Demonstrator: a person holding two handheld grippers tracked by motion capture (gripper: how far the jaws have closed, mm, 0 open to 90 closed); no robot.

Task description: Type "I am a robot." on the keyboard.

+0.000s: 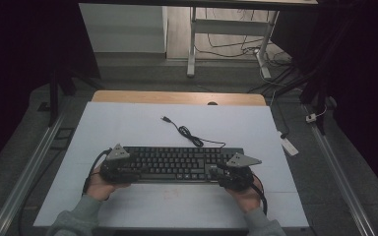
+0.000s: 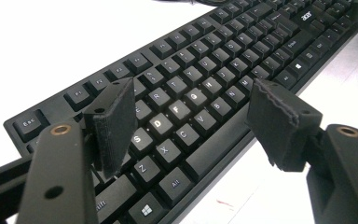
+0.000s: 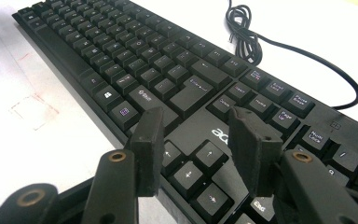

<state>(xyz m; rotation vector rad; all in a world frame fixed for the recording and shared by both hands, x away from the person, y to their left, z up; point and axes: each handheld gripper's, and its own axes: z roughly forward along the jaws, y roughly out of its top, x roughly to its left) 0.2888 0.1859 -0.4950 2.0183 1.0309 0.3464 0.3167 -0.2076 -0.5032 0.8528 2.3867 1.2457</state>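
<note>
Keyboard [image 1: 177,164] sits flat on the white worktop [image 1: 128,128], toward the near edge and running left to right, with its black cable [image 1: 189,135] snaking off behind it in a loose coil. Person's got a hand-held gripper in each hand, one at each end of the board.

Left hand-held gripper [image 2: 191,119] hangs over the letter keys at the left end. Its jaws stand wide apart, the S, D, F and X keys showing in the gap between them, and nothing is gripped. One pad sits over the left columns of keys, the other out past the front edge near the space bar.

Right hand-held gripper [image 3: 196,149] is over the arrow keys and the logo patch at the right end. Jaws are open here too, nothing pinched between them; can't tell if the tips actually touch the keys.
</note>
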